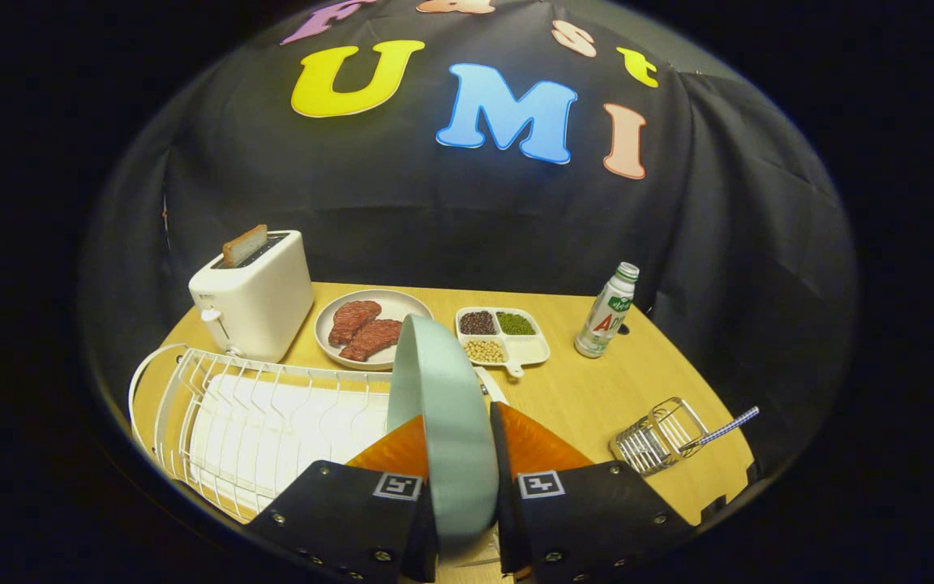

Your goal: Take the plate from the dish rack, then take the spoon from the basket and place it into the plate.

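Your gripper (457, 422) has both orange fingers (390, 450) clamped on the pale green plate (444, 405), held on edge, upright, just right of the white dish rack (256, 414). Keep that squeeze firm and tip it flat gently before setting it on bare table (589, 389). You're angled forward and down; the spoon (722, 430) waits in the wire basket (661, 446) to the right

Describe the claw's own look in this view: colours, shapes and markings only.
The claw has two matte black bodies, one on each side, studded with small silver screws along their edges. Each carries a square black-and-white marker tag near its inner top corner. From each body an orange, wedge-shaped finger tapers forward, edged with a thin black strip on its inner face. No cables are visible.
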The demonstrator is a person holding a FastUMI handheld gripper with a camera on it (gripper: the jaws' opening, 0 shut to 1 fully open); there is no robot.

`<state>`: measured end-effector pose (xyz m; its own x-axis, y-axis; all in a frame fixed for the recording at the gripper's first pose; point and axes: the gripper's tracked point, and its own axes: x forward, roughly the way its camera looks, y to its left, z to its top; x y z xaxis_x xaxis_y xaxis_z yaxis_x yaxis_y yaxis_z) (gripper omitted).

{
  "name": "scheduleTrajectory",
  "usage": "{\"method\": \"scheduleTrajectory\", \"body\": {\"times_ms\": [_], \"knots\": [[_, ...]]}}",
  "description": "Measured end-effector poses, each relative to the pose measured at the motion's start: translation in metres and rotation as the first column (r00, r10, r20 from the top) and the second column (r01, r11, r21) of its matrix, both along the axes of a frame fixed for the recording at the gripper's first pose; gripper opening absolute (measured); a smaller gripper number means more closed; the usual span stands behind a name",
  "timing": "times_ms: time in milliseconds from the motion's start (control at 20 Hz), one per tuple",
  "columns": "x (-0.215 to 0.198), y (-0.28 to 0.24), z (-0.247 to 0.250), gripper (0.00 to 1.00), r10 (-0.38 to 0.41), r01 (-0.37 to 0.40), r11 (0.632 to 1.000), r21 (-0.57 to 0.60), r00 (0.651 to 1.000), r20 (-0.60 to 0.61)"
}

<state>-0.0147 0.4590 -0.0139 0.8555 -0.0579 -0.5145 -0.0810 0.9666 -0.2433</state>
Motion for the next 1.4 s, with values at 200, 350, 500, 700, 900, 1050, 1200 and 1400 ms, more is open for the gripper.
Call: {"method": "scheduleTrajectory", "body": {"times_ms": [200,350,500,700,900,1050,1200,1400], "knots": [[0.006,0.015,0.019,0.25,0.055,-0.044,0.984,-0.173,0.997,0.055],[0.004,0.018,0.028,0.25,0.071,-0.053,0.972,-0.229,0.995,0.074],[-0.003,0.006,0.050,0.25,0.056,-0.025,0.969,-0.246,0.991,0.122],[-0.029,-0.020,0.075,0.25,0.028,0.013,0.971,-0.239,0.986,0.166],[-0.069,-0.048,0.087,0.25,0.007,0.027,0.981,-0.194,0.985,0.170],[-0.102,-0.070,0.085,0.25,0.007,0.020,0.986,-0.163,0.987,0.159],[-0.132,-0.091,0.079,0.25,0.010,0.010,0.990,-0.140,0.990,0.141],[-0.166,-0.113,0.054,0.25,0.022,-0.015,0.996,-0.089,0.997,0.079]]}}
